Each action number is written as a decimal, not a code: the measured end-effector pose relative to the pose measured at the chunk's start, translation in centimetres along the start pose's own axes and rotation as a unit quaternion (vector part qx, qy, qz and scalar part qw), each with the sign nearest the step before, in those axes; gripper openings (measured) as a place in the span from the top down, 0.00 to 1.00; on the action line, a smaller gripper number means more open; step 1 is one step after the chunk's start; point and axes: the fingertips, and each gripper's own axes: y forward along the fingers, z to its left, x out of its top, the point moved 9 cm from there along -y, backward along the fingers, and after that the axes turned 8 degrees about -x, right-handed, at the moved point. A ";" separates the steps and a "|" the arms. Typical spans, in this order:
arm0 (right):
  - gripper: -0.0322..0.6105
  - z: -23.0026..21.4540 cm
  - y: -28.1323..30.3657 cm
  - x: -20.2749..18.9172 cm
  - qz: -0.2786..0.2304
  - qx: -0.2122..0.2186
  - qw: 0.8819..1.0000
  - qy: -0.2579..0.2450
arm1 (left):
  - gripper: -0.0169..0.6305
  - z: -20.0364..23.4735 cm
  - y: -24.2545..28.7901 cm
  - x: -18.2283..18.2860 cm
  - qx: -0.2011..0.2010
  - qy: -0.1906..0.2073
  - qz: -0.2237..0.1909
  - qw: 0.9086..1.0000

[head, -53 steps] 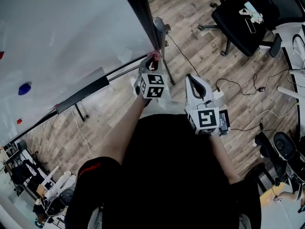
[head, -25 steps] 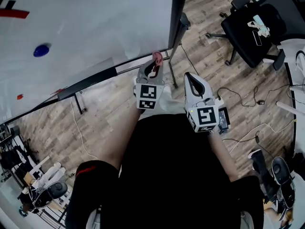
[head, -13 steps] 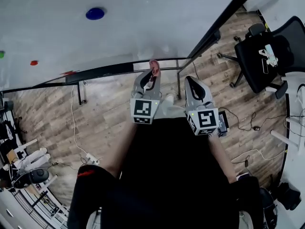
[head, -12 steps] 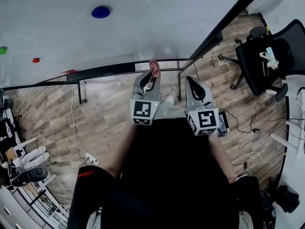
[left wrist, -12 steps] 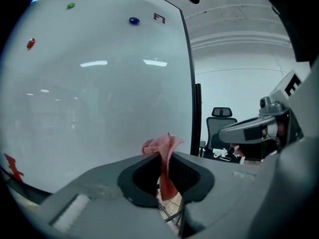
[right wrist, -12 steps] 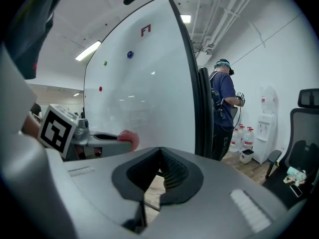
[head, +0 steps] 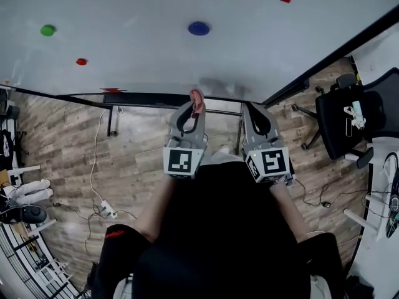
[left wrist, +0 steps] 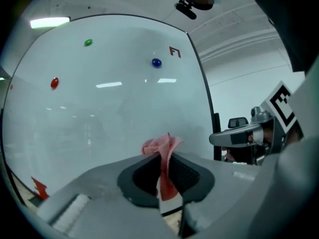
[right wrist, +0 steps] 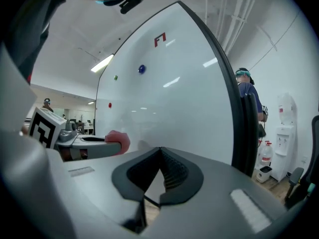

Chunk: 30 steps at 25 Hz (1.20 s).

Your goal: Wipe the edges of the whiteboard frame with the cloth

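Observation:
A pink cloth is pinched in my left gripper, which is shut on it; the cloth sticks out past the tips, close to the whiteboard. The board's black bottom frame runs just beyond the cloth, and whether they touch I cannot tell. The black right frame edge slants up to the right. My right gripper is shut and empty beside the left one, tips near the bottom frame. The left gripper and its cloth also show in the right gripper view.
Coloured magnets dot the board: blue, green, red. A black office chair stands at the right on the wood floor. Cables and a power strip lie at the left. A person in a cap stands behind the board's right edge.
My view has swung left and up along the board, so the bottom frame now lies level ahead. Both grippers stay side by side, the left still shut on the cloth.

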 end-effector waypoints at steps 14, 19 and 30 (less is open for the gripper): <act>0.95 2.2 2.6 9.9 -0.109 0.032 0.993 -0.013 | 0.91 3.0 -1.6 9.3 0.027 0.048 -0.108 0.993; 0.95 2.9 2.7 10.9 -0.124 0.034 0.992 -0.020 | 0.91 4.1 -2.4 10.0 0.033 0.045 -0.108 0.993; 0.95 2.1 1.4 10.7 -0.123 0.017 0.992 -0.019 | 0.91 3.1 -2.7 10.1 0.023 0.047 -0.113 0.992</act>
